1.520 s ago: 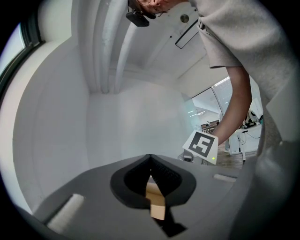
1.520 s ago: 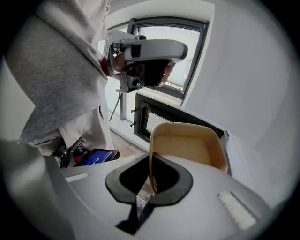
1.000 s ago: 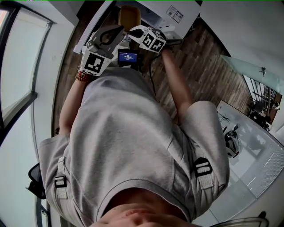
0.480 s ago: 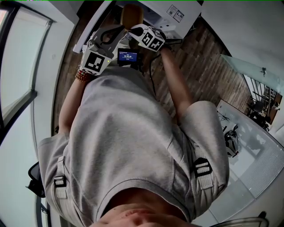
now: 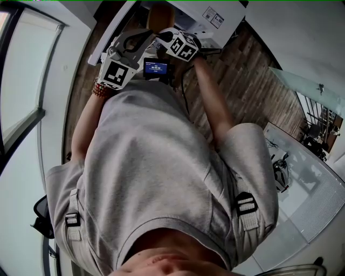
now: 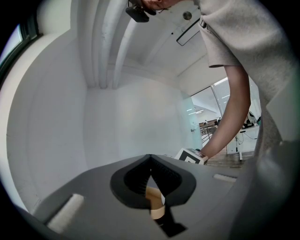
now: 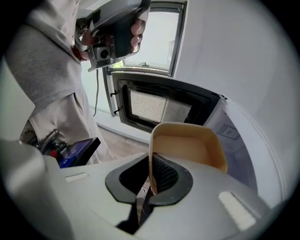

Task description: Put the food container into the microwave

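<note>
Now at the microwave (image 5: pixel 207 13), we hold the tan food container (image 7: pixel 187 145) in the right gripper (image 7: pixel 151 171), its jaws clamped on the container's near wall. The container hangs in the air just in front of the open microwave door (image 7: pixel 157 107), whose mesh window faces us. Our left gripper (image 6: pixel 150 165) points at a white wall, jaws pressed together and gripping nothing.

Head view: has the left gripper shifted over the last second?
Yes, slightly. The left gripper, gripping the food container, has crept up-frame and a little right, closing on the white microwave at the top edge.
</note>
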The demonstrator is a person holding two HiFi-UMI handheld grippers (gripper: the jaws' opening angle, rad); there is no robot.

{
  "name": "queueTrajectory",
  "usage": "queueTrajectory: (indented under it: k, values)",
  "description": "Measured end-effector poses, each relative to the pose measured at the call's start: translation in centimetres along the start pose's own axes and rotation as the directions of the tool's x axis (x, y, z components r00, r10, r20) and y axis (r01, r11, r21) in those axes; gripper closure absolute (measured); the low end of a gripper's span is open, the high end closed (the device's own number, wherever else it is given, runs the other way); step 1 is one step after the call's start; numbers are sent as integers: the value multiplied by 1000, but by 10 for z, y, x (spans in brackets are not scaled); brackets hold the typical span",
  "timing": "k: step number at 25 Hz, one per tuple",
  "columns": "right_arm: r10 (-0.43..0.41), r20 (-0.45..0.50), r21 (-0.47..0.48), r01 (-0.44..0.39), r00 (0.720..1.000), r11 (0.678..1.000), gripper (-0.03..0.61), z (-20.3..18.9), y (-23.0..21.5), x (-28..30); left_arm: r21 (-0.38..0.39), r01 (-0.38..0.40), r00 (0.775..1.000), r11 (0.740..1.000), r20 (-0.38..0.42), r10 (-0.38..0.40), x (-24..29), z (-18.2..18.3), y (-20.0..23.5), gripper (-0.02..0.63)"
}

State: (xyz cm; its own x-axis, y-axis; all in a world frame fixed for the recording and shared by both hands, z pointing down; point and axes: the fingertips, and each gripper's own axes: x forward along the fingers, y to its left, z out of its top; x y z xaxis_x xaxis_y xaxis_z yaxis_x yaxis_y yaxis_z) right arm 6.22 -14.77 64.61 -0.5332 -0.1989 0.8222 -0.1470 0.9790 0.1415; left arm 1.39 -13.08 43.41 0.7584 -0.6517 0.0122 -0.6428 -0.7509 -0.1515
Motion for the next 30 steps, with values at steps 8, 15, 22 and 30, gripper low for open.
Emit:
queueTrajectory:
  k: [8,15,22,30]
  values:
    - [-71,-42,21,71,997,997,551,-6,-15,0,-5,14,1000,1000,-2,-14,4,0,-2,614]
    - [-121,-56,47,124,991,991,551,-12,-28,2,1,29,1000,1000,-9,-29,12,-2,-4,615]
    - [-180,-65,65,184,982,981,551,-17,-43,2,7,47,999,999,-13,-47,23,-2,-5,615]
    - [-261,-77,73,266,962,961,551,-22,-61,0,17,57,998,998,-15,-57,30,-2,-2,615]
